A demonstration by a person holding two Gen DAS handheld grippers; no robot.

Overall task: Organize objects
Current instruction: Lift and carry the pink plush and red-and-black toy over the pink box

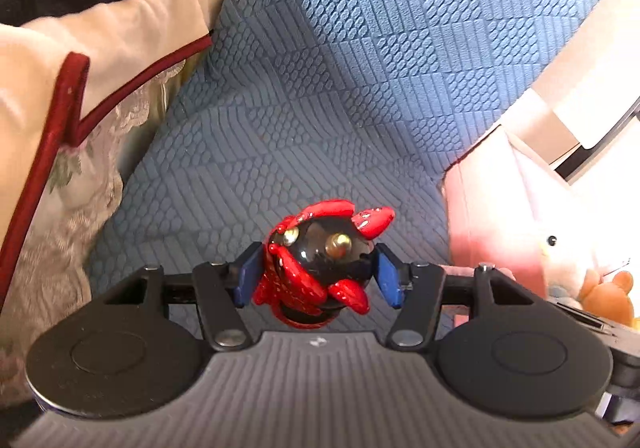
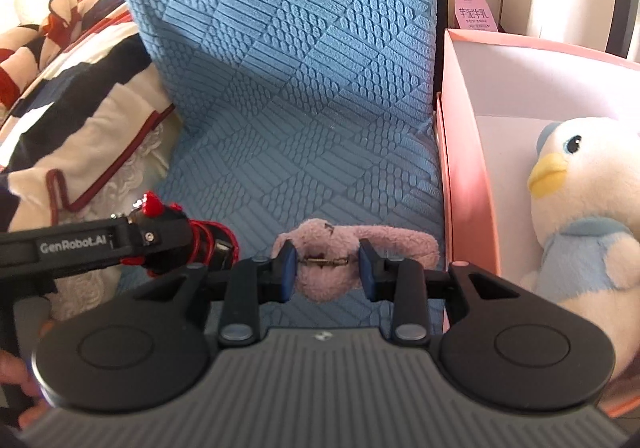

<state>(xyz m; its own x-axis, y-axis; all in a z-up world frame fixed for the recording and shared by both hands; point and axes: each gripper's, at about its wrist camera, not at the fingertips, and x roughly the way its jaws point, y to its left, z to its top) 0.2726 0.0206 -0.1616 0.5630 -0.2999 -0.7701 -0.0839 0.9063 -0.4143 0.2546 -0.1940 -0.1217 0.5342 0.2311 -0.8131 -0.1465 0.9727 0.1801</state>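
Observation:
My left gripper (image 1: 316,274) is shut on a red and black toy figure (image 1: 320,268) with brass studs, held above the blue sofa seat (image 1: 320,88). It also shows in the right wrist view (image 2: 176,236) at the left, where the toy (image 2: 208,240) sticks out of it. My right gripper (image 2: 328,268) has its blue pads on both sides of a pink plush toy (image 2: 332,252) on the seat; its long ears trail right. A pink box (image 2: 464,168) stands at the right with a white and blue penguin plush (image 2: 588,216) inside.
Striped and lace-trimmed cushions (image 2: 80,120) lie at the left of the seat. The sofa back (image 2: 288,16) rises behind. A pink carton (image 2: 474,12) stands behind the box. In the left wrist view an orange plush (image 1: 608,296) sits by the penguin.

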